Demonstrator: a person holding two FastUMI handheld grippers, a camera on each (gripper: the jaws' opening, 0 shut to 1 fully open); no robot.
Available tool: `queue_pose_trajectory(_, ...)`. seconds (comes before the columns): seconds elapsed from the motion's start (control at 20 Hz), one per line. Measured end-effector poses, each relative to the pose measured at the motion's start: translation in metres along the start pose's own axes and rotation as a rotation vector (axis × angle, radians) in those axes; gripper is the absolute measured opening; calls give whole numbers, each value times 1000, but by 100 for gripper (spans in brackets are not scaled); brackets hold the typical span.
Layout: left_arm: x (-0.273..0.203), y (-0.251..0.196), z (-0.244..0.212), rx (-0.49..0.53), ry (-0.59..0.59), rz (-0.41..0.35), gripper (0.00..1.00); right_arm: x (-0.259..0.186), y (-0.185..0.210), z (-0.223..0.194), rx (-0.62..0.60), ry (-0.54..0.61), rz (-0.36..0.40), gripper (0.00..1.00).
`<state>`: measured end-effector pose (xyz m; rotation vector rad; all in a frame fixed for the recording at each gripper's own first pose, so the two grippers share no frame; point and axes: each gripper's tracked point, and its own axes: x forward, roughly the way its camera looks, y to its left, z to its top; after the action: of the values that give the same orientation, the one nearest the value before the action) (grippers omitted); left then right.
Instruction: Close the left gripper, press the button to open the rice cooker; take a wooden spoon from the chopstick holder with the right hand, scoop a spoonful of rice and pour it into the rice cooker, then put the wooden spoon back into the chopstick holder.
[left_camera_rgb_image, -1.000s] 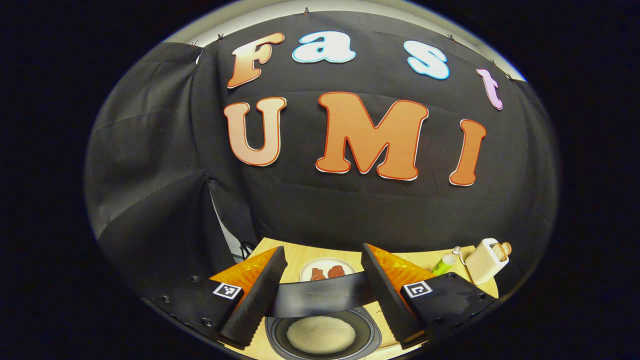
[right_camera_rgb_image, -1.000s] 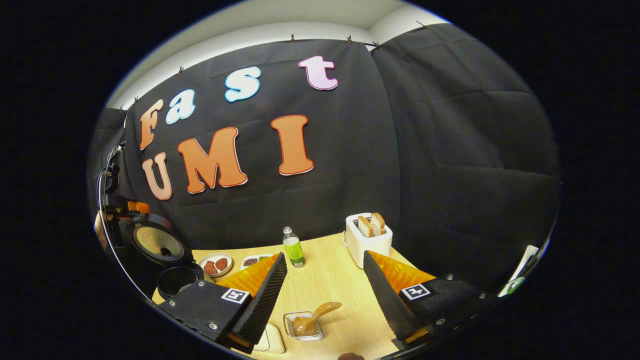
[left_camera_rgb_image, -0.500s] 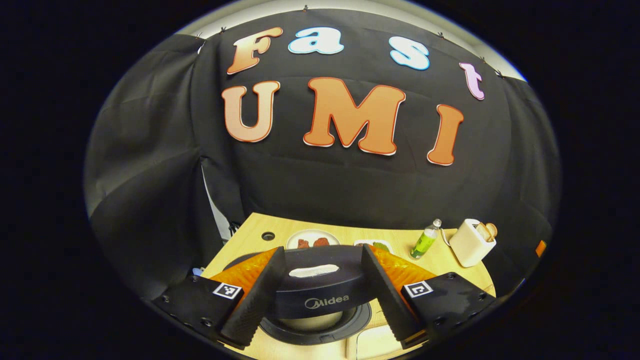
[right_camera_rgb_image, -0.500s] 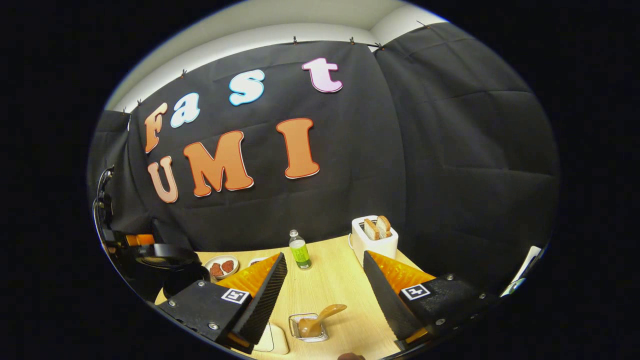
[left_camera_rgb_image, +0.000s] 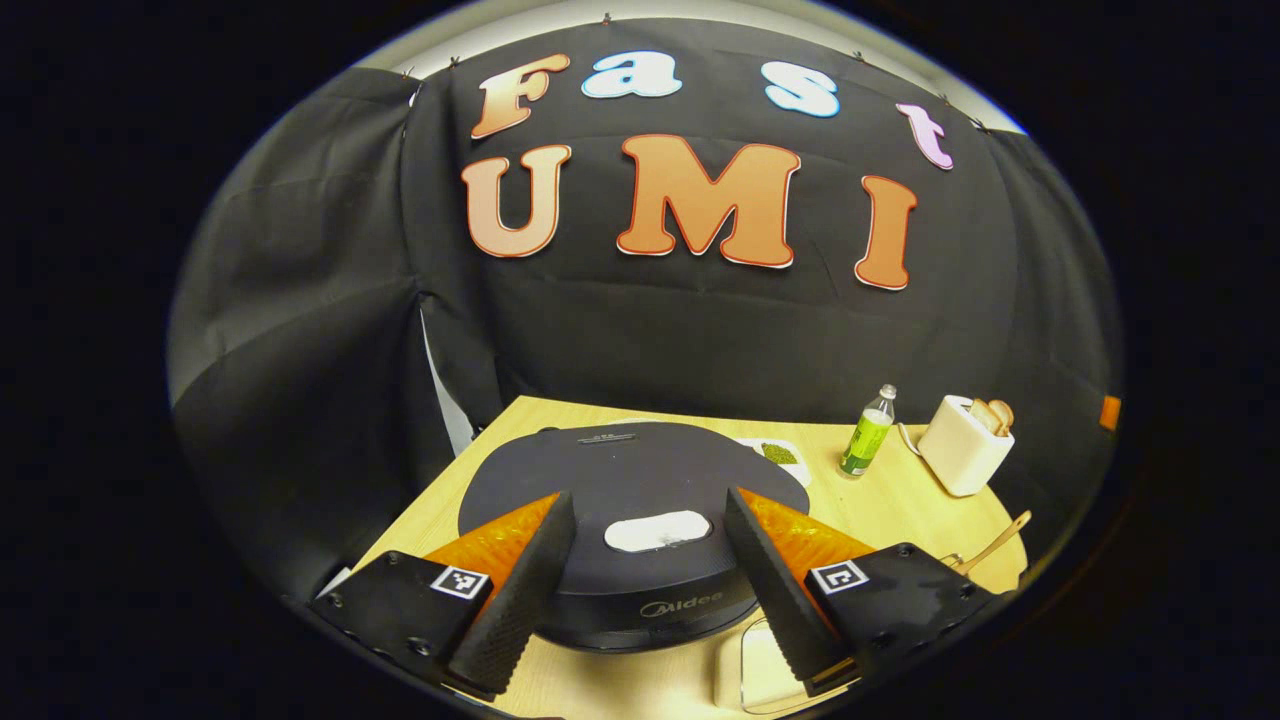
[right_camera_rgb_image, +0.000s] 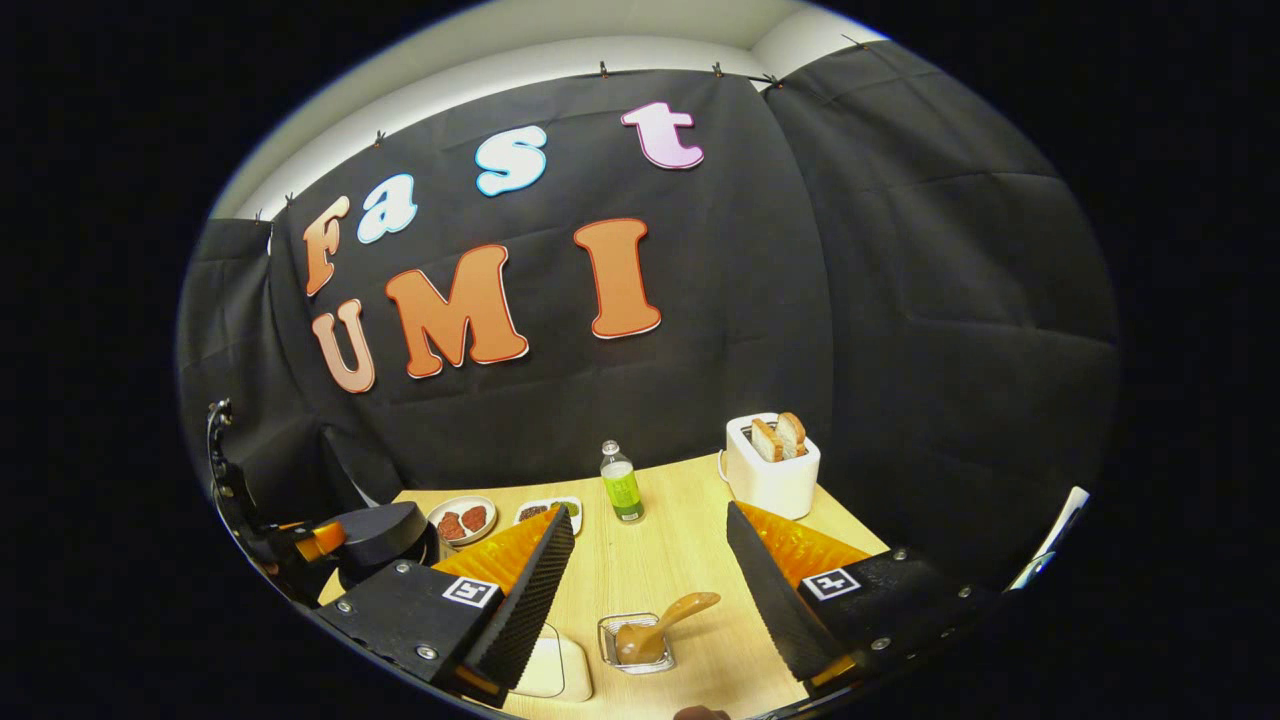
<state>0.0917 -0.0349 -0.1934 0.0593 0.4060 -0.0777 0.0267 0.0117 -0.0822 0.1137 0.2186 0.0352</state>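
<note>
The black rice cooker (left_camera_rgb_image: 640, 470) sits on the wooden table with its lid down, a white patch (left_camera_rgb_image: 658, 530) near the front of the lid. My left gripper (left_camera_rgb_image: 646, 497) is open, its fingers straddling the front of the lid over that patch. In the right gripper view the cooker (right_camera_rgb_image: 385, 535) is at far left, with the left gripper beside it. My right gripper (right_camera_rgb_image: 649, 510) is open and holds nothing. Below and between its fingers a wooden spoon (right_camera_rgb_image: 665, 625) leans in a small wire holder (right_camera_rgb_image: 635, 648). The spoon's handle (left_camera_rgb_image: 995, 545) pokes up at the right of the left gripper view.
A white toaster (right_camera_rgb_image: 770, 470) with bread and a green bottle (right_camera_rgb_image: 621, 483) stand at the back of the table (right_camera_rgb_image: 660, 560). Two small plates of food (right_camera_rgb_image: 462, 520) lie near the cooker. A cream container (right_camera_rgb_image: 555, 670) sits left of the holder.
The cooker's lid has swung down from open, with rice showing in the pot, to closed under my left gripper. My right gripper has shifted only slightly and stays open.
</note>
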Motion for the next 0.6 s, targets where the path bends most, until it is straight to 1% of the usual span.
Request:
queue_pose_trajectory(0.05,0,1,-6,-2,-4,3,94,-1,0,-2,1,6,-1,95)
queue_pose_trajectory(0.1,2,1,-18,1,6,7,100,0,0,-4,2,10,0,95)
queue_pose_trajectory(0.15,3,0,-27,14,23,9,100,-1,0,-5,4,13,-1,95)
queue_pose_trajectory(0.2,3,0,-34,27,30,10,95,-2,-2,-7,3,15,-4,95)
queue_pose_trajectory(0.3,5,0,-45,45,39,15,94,-4,-6,-10,3,22,-13,95)
queue_pose_trajectory(0.4,4,1,-54,41,51,26,95,-3,-8,-12,11,27,-19,95)
queue_pose_trajectory(0.45,5,2,-48,50,12,30,95,-4,-9,-13,18,31,-21,95)
queue_pose_trajectory(0.55,4,-1,-53,48,16,34,95,-5,-12,-15,28,35,-26,95)
queue_pose_trajectory(0.6,4,0,-53,40,10,33,100,-4,-12,-16,30,36,-29,95)
